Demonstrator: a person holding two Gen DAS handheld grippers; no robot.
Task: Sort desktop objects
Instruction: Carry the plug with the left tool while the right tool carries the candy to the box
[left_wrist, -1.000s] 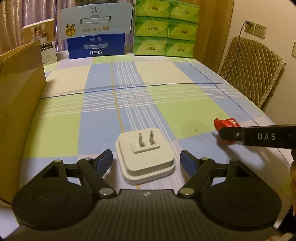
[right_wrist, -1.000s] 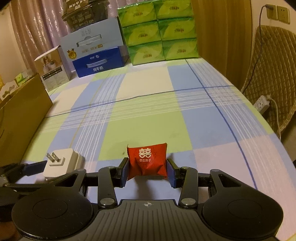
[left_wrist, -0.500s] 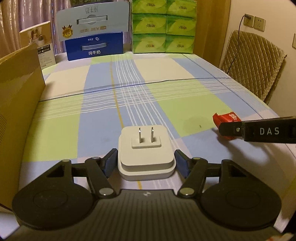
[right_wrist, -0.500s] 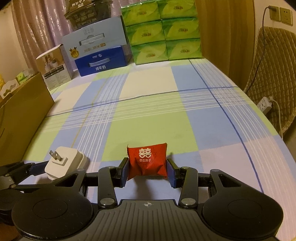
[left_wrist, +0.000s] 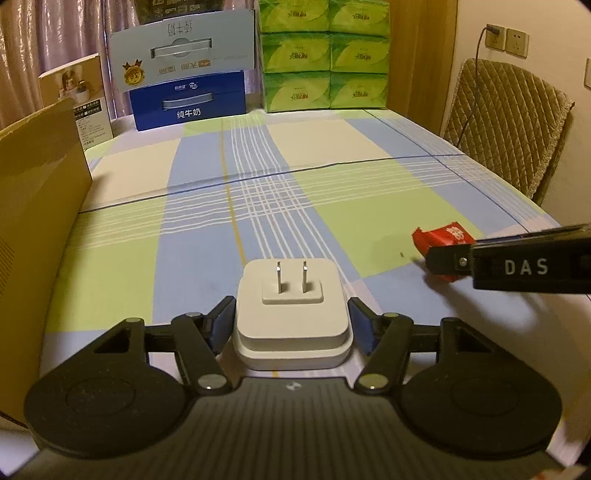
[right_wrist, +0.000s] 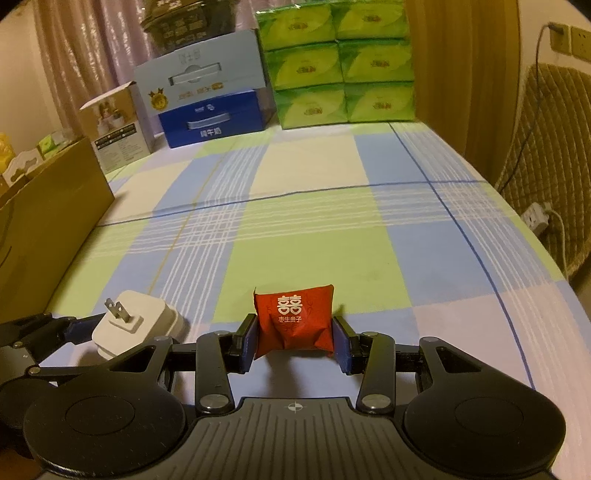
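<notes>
One white plug adapter (left_wrist: 291, 314) is seen lying flat on the checked cloth of the surface (left_wrist: 192, 236), close to the near edge. Its two metal prongs are pointed straight up, and its squarish body shows no clear long axis. It is bracketed by the left gripper (left_wrist: 291, 325), whose blue pads are pressed against its left and right sides, so the adapter is clamped at a medium width. In the right wrist view the same adapter (right_wrist: 136, 325) is found at the lower left, its prongs leaning toward the upper left through the lens, with the left gripper (right_wrist: 88, 328) reaching in from the frame's left edge.

One red packet (right_wrist: 295, 321) is held in the right gripper (right_wrist: 295, 339), which is closed narrowly on its two lower sides. The packet is stood upright, its printed white characters faced toward the camera and its top edge turned away from the gripper body. Whether its bottom touches the cloth cannot be told. From the left wrist the packet (left_wrist: 443, 240) is seen at the right, partly covered by the right gripper (left_wrist: 436, 254), whose black finger carries the letters DAS.

At the far end, six green tissue packs (left_wrist: 325, 55) are stacked in two columns of three, beside two milk cartons (left_wrist: 188, 77), one upon the other. One cardboard box (left_wrist: 37, 221) is stood along the left edge.
</notes>
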